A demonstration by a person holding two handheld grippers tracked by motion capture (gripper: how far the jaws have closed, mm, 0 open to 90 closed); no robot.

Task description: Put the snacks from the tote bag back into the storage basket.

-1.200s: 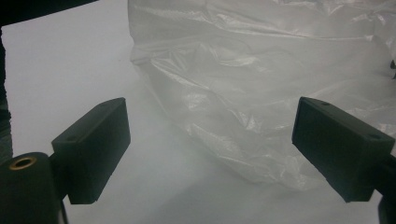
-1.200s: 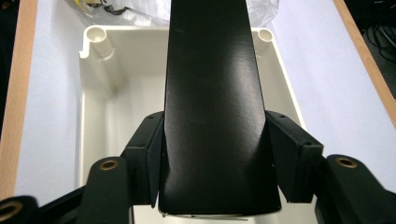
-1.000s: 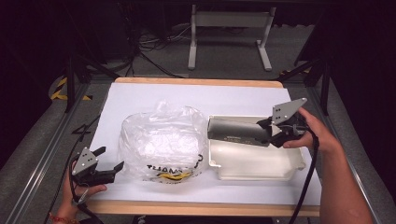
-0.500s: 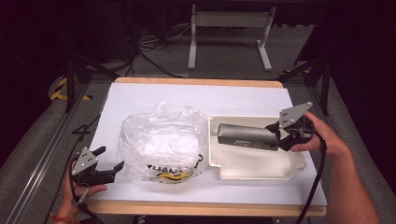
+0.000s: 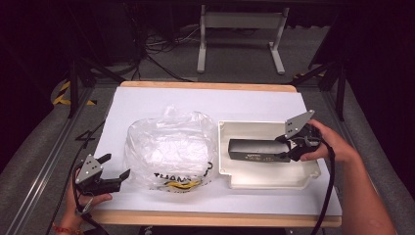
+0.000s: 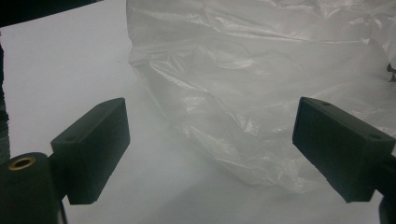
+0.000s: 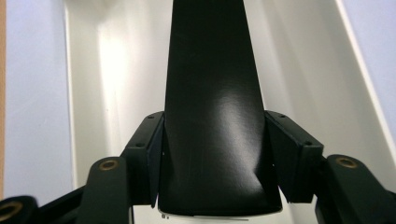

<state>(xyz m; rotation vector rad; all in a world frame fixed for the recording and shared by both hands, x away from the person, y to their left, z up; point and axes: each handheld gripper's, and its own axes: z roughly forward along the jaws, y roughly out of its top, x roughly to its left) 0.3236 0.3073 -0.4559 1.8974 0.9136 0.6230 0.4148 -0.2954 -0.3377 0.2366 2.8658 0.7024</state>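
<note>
Black box (image 5: 257,150) clamped in right claw (image 5: 288,149); left claw (image 5: 115,171) open; bag (image 5: 169,149) lettering unreadable.

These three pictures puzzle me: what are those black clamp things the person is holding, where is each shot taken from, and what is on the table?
They are hand-held grippers, each with two black jaws, one in each of the person's hands. The high view looks down on the white table from above. The other two pictures come from small cameras riding on the grippers, looking along their jaws. The left gripper is open and empty; its own view shows the crinkled clear plastic bag just ahead of it. The right gripper is shut on one end of a long black box, holding it over or in a shallow white tray; whether the box touches the tray is hard to tell.
</note>
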